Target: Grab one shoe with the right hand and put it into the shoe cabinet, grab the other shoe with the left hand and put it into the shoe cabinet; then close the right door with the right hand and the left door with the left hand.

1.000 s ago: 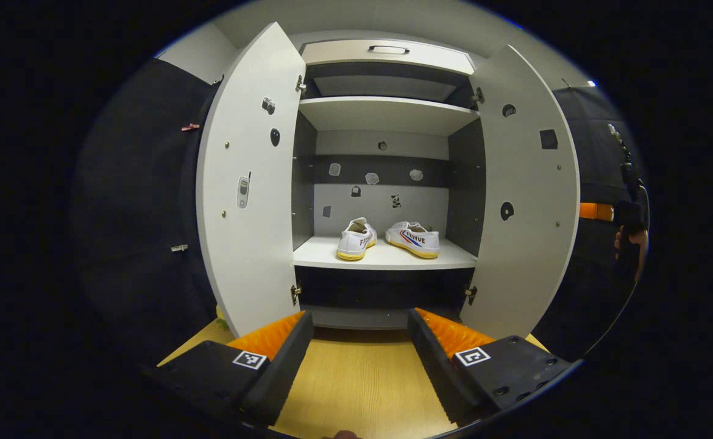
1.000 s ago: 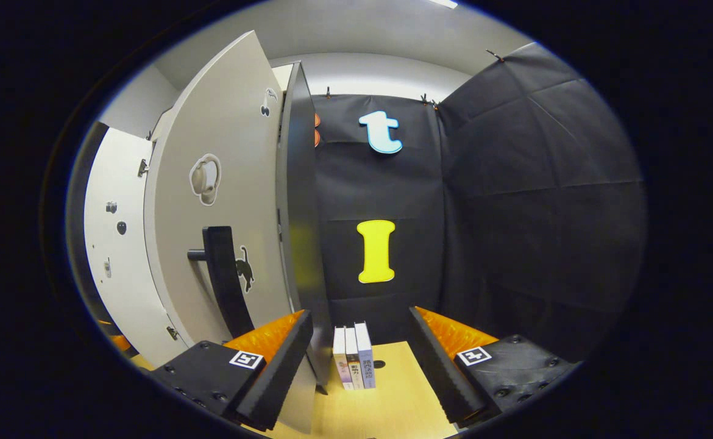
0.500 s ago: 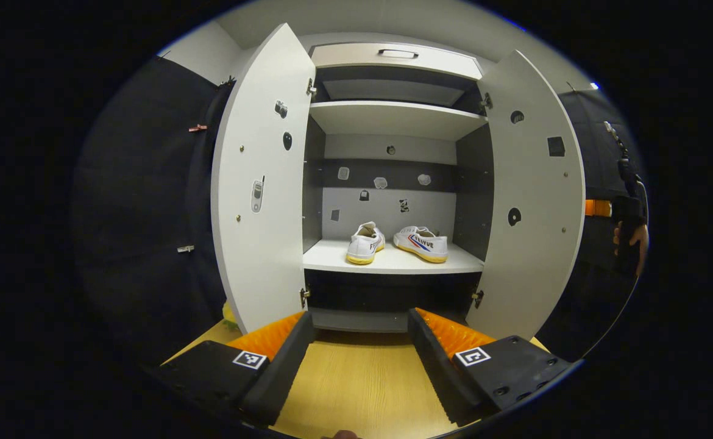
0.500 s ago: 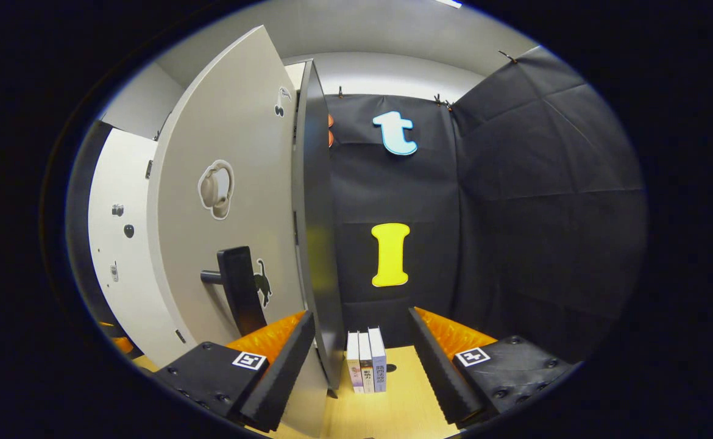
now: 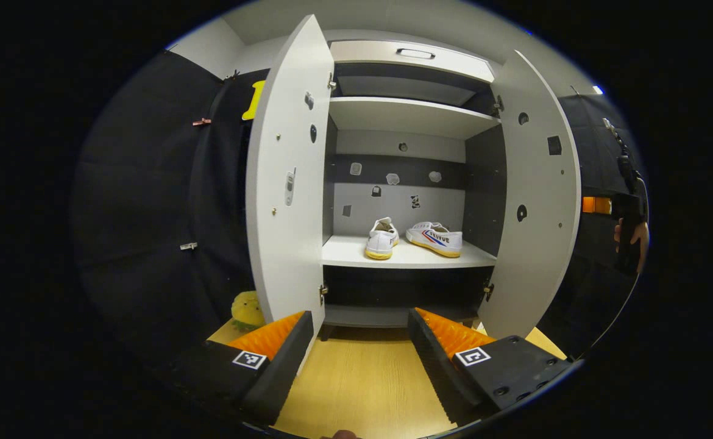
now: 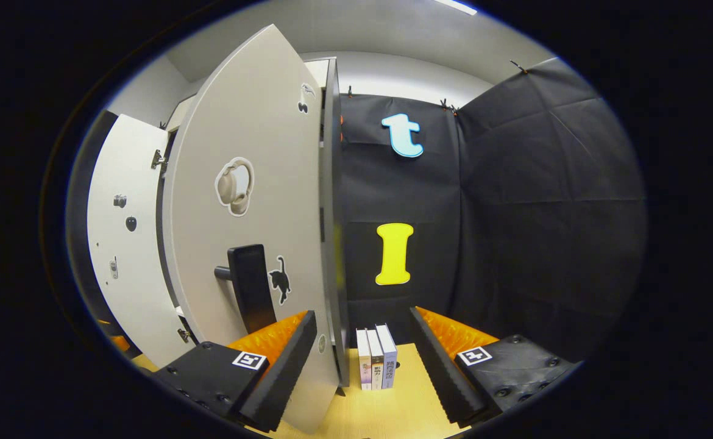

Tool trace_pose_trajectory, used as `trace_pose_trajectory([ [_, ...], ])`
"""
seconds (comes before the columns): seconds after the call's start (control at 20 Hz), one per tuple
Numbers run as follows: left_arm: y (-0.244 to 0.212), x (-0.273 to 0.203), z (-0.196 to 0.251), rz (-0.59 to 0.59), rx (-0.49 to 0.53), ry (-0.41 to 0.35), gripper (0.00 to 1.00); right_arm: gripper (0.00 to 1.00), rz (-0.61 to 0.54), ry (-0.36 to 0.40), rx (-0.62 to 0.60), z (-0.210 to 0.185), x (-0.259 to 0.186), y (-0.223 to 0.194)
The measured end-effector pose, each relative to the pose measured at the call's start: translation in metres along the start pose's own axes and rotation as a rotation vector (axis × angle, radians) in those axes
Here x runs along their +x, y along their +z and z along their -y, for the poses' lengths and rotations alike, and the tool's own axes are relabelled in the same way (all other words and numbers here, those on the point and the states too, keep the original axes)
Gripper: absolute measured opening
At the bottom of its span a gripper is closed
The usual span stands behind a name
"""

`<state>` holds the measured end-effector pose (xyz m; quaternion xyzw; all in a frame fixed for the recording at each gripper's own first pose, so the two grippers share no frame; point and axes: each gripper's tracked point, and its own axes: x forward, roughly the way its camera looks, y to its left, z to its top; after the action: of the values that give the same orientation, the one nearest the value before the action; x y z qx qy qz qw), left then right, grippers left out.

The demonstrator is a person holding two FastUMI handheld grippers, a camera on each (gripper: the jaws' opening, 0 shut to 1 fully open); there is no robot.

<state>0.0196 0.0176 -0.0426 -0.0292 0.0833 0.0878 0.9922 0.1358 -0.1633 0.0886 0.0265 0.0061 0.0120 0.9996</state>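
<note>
Both shoes [image 5: 414,238] sit on the cabinet shelf [image 5: 405,259], frame centre. Door-closing is in hand: the right hand-held gripper [image 6: 362,360], jaws wide and empty, must push the right door [image 6: 253,244] shut; the left hand-held gripper [image 5: 359,360] gapes, empty.

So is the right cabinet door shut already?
No, in the left gripper view the right door stands swung open, with both shoes visible on the shelf inside.

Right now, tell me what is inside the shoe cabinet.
Two white sneakers sit side by side on the lower shelf of the shoe cabinet. The upper shelf shows only its underside, so its top is hidden. The compartment under the sneakers is too dark to judge.
</note>
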Motion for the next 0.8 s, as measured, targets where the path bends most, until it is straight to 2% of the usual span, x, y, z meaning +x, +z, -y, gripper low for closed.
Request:
trace_pose_trajectory([
  [0.05,0.000,0.000,-0.009,-0.001,-0.004,0.007,0.97,0.98,-0.005,0.009,0.005,-0.014,-0.001,-0.002],
  [0.35,-0.001,-0.012,-0.063,-0.005,-0.016,0.042,0.98,0.98,-0.003,0.022,-0.007,-0.075,0.009,-0.008],
  [0.45,-0.002,-0.013,-0.083,-0.006,-0.022,0.058,0.98,0.98,-0.012,0.066,-0.003,-0.106,0.009,-0.014],
  [0.65,-0.003,-0.018,-0.118,0.001,-0.045,0.083,0.98,0.98,-0.008,0.098,-0.047,-0.144,0.002,-0.026],
  [0.8,-0.004,-0.013,-0.144,0.016,-0.037,0.094,0.98,0.98,-0.013,0.105,-0.029,-0.170,-0.017,-0.045],
])
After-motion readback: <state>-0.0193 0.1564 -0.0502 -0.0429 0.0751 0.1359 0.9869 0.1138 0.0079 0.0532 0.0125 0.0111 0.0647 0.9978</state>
